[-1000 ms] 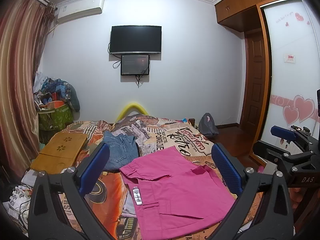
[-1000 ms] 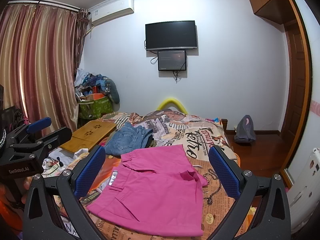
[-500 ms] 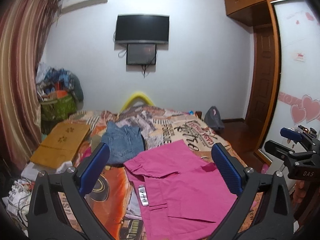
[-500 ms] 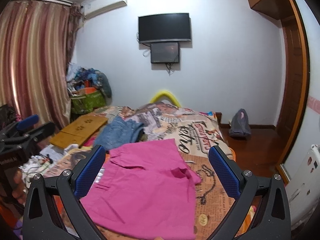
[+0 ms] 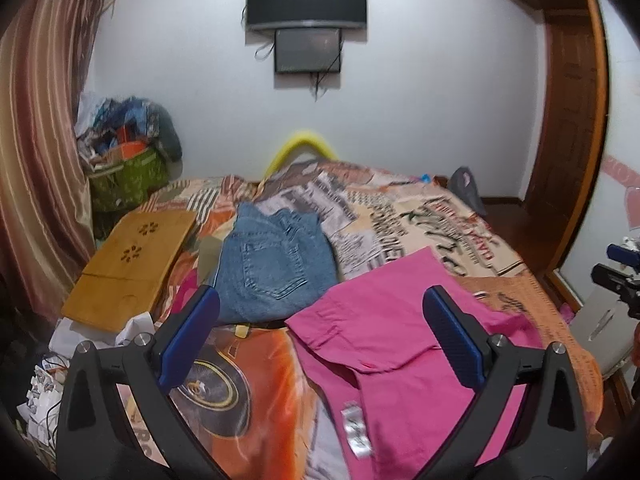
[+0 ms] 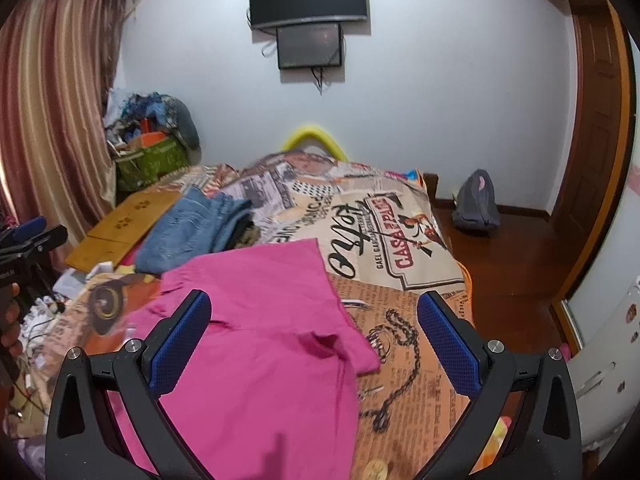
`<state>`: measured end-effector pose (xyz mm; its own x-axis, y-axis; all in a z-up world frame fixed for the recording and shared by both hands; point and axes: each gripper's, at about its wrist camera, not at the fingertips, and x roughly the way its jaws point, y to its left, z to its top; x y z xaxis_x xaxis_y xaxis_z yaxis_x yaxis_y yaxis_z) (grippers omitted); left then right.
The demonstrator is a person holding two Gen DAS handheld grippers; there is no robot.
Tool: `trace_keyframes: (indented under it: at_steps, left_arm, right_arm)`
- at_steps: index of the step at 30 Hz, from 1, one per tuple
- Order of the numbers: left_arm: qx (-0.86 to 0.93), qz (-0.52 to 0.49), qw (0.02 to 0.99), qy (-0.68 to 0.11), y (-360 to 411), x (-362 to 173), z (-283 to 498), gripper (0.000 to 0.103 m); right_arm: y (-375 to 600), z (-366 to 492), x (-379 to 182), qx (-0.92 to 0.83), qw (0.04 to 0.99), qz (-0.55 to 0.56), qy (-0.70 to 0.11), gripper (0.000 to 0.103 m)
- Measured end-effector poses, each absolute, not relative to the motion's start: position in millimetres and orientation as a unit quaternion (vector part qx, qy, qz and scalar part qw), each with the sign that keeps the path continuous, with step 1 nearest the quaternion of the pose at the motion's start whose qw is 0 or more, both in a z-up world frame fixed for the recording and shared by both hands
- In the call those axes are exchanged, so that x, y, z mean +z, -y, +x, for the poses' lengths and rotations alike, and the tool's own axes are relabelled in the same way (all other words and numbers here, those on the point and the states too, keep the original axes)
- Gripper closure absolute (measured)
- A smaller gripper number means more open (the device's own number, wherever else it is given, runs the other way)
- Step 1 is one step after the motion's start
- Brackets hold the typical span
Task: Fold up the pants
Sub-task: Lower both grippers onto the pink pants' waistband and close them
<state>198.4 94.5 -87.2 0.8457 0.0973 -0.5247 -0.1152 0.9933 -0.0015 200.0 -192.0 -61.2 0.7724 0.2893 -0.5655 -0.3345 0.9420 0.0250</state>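
Left wrist view: left gripper (image 5: 318, 336) and right gripper (image 6: 314, 338) gape wide, empty, above the pink pants (image 5: 400, 344) spread on the bed (image 6: 400, 320). A pinch may grab bedsheet too; jeans (image 5: 276, 264) beyond could snag.

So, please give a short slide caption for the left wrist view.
Open left gripper above pink pants on the bed, folded jeans behind.
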Motion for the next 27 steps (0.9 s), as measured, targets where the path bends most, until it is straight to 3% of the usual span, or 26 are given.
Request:
trace_keyframes:
  at_steps: [7, 18, 25, 27]
  left_arm:
    - [0.065, -0.036, 0.935, -0.346, -127, -140, 275, 0.0]
    - [0.056, -0.071, 0.889, -0.449, -156, -234, 346, 0.025]
    - [0.04, -0.097, 0.868, -0.486, -163, -268, 365, 0.031]
    - [0.033, -0.106, 0.864, -0.491, -164, -274, 367, 0.032]
  right_arm:
    - [183, 266, -89, 0.169, 0.928, -0.062, -0.327, 0.0]
    - [154, 360, -135, 0.208, 0.899, -0.085, -0.377, 0.006]
    - [134, 410, -168, 0.237, 0.877, -0.108, -0.403, 0.012]
    - [130, 424, -179, 0.242, 0.868, -0.109, -0.419, 0.019]
